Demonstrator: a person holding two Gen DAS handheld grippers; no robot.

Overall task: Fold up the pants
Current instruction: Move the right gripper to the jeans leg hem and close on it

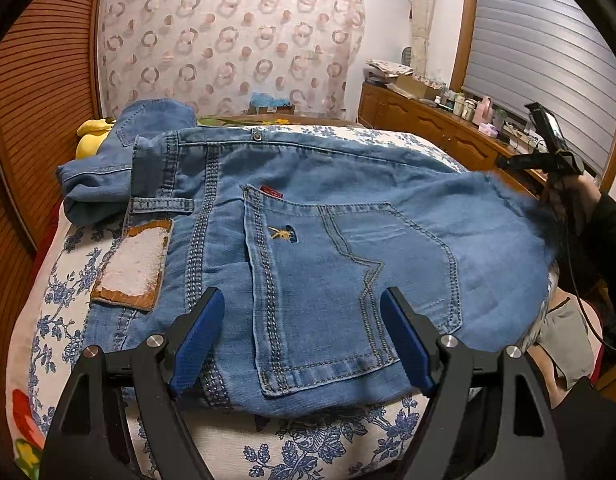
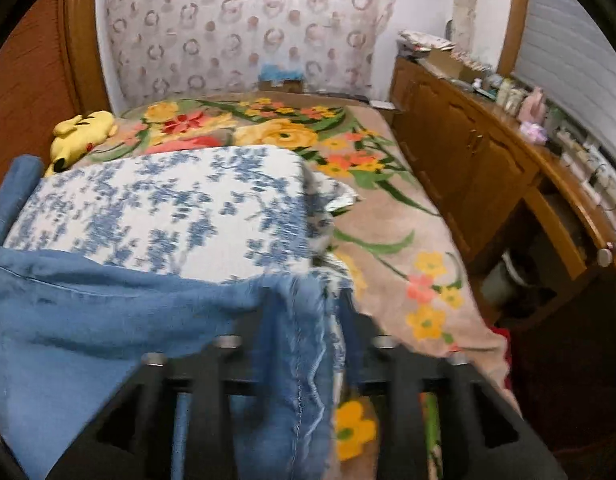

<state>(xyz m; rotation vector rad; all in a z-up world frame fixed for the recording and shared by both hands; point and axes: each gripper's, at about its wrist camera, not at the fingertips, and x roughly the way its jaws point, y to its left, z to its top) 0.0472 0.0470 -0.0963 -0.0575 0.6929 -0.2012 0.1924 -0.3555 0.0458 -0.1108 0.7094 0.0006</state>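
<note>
Blue jeans [image 1: 328, 240] lie spread, back pocket up, over a white cushion with blue flowers [image 1: 63, 280]. My left gripper [image 1: 301, 328] hovers open just above the near part of the jeans, its blue pads [image 1: 199, 336] on either side of the pocket, holding nothing. At the far right my right gripper [image 1: 520, 160] is at the raised, blurred edge of the denim. In the right wrist view the frayed hem of the jeans [image 2: 295, 340] hangs between the fingers of my right gripper [image 2: 310, 320]. They stand apart, with a gap beside the cloth.
The cushion [image 2: 167, 208] rests on a bed with a flowered blanket [image 2: 388, 208]. A yellow plush toy [image 2: 81, 132] lies at the bed's far left. A wooden sideboard [image 2: 468, 160] with bottles runs along the right. A dark sleeve [image 1: 604, 220] shows at the right edge.
</note>
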